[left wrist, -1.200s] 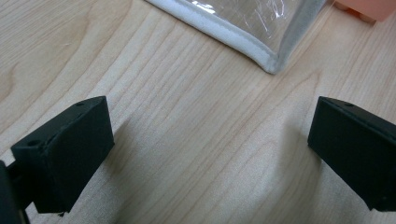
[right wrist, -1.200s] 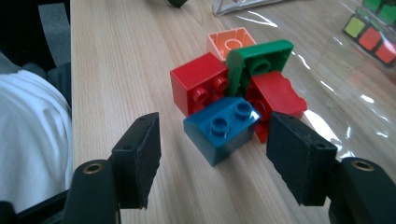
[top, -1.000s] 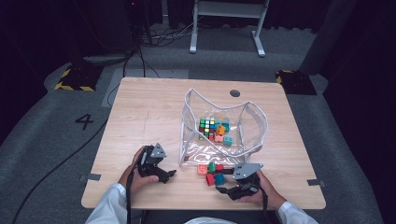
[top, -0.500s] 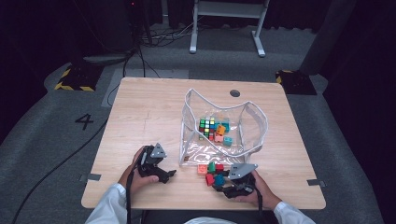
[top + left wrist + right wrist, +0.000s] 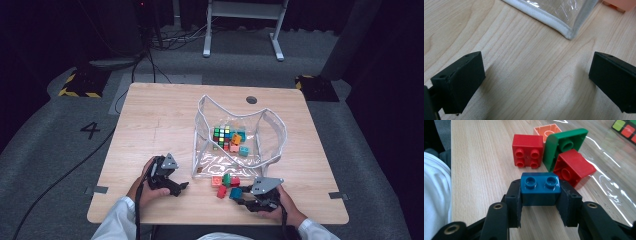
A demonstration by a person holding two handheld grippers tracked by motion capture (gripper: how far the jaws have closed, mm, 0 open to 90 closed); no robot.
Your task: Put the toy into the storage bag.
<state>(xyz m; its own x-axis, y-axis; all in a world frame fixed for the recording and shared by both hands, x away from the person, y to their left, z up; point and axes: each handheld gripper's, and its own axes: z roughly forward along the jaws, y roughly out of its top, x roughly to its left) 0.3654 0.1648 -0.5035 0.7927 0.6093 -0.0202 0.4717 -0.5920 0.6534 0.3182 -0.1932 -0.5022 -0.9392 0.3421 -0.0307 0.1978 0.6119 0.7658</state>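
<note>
The right gripper [image 5: 246, 196] has slid in from the table's edge toward the loose bricks and now pinches the blue brick [image 5: 540, 188] between its jaws, at the near edge of the table [image 5: 150, 115] just in front of the clear bag [image 5: 240, 132]. The left gripper [image 5: 177, 187] rests spread wide on bare wood near the bag's corner. The risk I see: the red brick [image 5: 574, 167] and green brick [image 5: 564, 145] sit just beside the blue one, so a careless lift could knock them aside.
</note>
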